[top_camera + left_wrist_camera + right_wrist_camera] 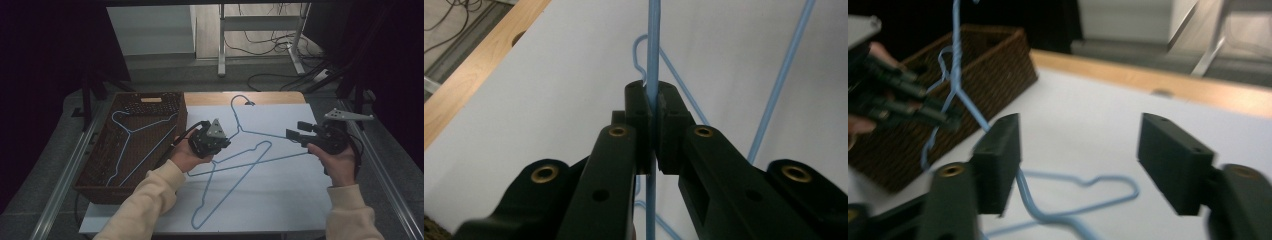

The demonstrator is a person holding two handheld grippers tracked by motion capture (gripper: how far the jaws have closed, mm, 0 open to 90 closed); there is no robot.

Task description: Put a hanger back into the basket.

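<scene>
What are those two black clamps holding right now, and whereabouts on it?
The left gripper pinches a light blue wire hanger on a straight stretch of wire close under its hook. The right gripper is open, holding nothing.

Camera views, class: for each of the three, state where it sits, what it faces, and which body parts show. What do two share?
High view: above the table, facing down; forearms, hands.
Left gripper view: on the left gripper, shut on the raised hanger.
Right gripper view: on the open right gripper, facing the basket; other hand.
Shared: hanger.
</scene>
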